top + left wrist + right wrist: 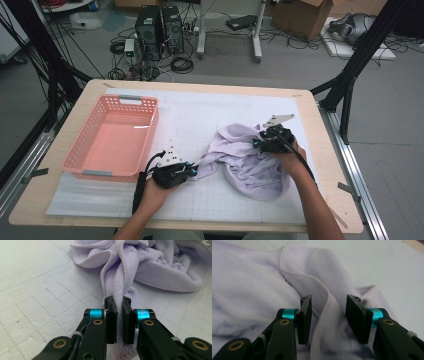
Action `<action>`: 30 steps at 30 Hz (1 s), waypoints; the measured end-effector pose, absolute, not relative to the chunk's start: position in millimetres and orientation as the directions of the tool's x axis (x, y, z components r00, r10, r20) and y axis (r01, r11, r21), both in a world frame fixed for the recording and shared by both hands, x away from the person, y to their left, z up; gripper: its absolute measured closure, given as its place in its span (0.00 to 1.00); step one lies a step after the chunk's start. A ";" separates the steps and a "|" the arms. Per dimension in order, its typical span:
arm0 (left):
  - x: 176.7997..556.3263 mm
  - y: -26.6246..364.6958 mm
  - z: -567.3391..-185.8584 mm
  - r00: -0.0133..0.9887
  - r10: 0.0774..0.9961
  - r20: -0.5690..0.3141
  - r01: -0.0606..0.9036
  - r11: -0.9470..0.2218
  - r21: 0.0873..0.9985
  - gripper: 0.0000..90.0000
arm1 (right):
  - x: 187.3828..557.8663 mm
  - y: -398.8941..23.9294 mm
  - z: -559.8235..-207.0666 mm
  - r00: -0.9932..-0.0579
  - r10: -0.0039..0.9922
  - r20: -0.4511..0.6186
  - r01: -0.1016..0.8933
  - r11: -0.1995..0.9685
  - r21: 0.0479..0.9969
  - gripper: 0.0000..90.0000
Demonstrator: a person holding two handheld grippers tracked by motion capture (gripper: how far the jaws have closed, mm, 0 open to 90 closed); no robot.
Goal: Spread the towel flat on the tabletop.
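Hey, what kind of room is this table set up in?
Probably a lab or recording workshop, not a home: two black computer towers stand on the grey floor amid tangled black cables, brown cardboard boxes sit behind, and black frame struts flank the wooden table.

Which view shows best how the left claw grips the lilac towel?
The left gripper view: the left claw is shut on a bunched hem of the lilac towel, seen close up. The high view shows the whole crumpled towel, but the grip is tiny. The right gripper view shows towel folds between the open right claw.
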State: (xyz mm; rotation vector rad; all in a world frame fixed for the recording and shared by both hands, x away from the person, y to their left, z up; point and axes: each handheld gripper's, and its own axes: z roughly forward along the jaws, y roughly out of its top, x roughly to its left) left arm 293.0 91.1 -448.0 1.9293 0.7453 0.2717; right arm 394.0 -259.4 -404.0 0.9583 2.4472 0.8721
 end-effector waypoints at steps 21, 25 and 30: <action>292.5 92.1 -448.2 0.788 0.599 -0.139 0.382 -0.300 0.874 0.93 | 516.0 -179.5 -367.3 -0.516 0.856 -0.014 0.511 0.321 0.798 0.93; 290.8 92.6 -448.1 0.791 0.597 -0.134 0.379 -0.306 0.873 0.93 | 523.2 -162.4 -364.6 -0.504 0.863 0.027 0.501 0.267 0.823 0.86; 290.5 92.3 -448.3 0.788 0.597 -0.151 0.394 -0.299 0.869 0.91 | 511.8 -174.8 -354.2 -0.540 0.840 0.059 0.513 0.273 0.813 0.62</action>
